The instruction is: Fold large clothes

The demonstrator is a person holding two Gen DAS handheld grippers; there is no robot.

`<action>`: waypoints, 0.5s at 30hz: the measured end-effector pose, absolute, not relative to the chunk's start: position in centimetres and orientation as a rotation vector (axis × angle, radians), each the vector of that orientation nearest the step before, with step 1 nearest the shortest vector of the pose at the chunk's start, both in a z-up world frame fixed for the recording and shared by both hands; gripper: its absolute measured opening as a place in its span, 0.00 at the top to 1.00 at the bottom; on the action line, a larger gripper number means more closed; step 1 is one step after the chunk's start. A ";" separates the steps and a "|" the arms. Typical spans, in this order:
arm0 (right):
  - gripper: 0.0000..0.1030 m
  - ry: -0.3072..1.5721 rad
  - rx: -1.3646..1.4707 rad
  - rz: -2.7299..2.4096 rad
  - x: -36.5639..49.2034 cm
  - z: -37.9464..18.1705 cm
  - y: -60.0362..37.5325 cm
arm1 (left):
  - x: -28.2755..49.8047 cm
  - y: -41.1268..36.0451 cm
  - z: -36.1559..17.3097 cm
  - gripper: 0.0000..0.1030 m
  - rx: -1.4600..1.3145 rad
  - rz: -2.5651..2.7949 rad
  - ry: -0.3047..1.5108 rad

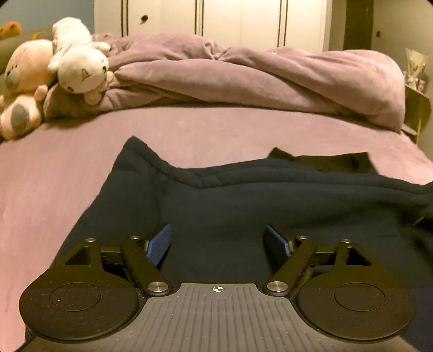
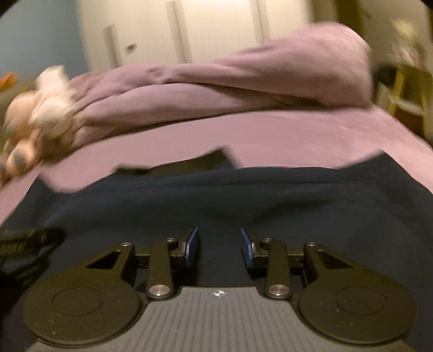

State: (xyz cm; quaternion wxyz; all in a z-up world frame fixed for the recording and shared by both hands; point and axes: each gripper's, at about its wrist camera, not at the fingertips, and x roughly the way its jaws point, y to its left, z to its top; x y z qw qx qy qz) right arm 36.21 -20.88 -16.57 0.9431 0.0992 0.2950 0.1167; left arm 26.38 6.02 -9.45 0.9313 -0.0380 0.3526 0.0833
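A dark navy garment (image 1: 243, 205) lies spread on the near part of the purple bed (image 1: 67, 173). The left gripper (image 1: 217, 241) hangs over it, jaws wide apart. The right gripper (image 2: 219, 243) has a narrower gap, nothing clamped.

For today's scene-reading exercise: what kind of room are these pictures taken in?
Most likely a bedroom. A bed with a mauve sheet fills the view, a rumpled duvet is heaped at its far side, soft toys sit beside it, and white wardrobe doors stand behind.
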 end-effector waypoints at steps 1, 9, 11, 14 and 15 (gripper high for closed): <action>0.74 0.598 0.242 0.206 36.9 -16.7 -22.4 | 26.9 6.1 -9.9 0.16 -0.084 0.168 0.723; 0.77 0.585 0.497 -0.060 39.2 -17.5 -32.4 | 27.7 6.8 -10.2 0.11 -0.108 0.143 0.722; 0.77 0.597 0.498 -0.061 37.8 -17.0 -32.4 | 27.0 6.9 -9.6 0.13 -0.105 0.140 0.733; 0.75 0.572 0.460 0.053 33.9 -15.8 -31.0 | 24.5 6.9 -8.5 0.13 -0.061 0.137 0.724; 0.75 0.562 0.441 0.088 32.2 -15.5 -30.2 | 23.5 6.9 -8.2 0.13 -0.043 0.139 0.716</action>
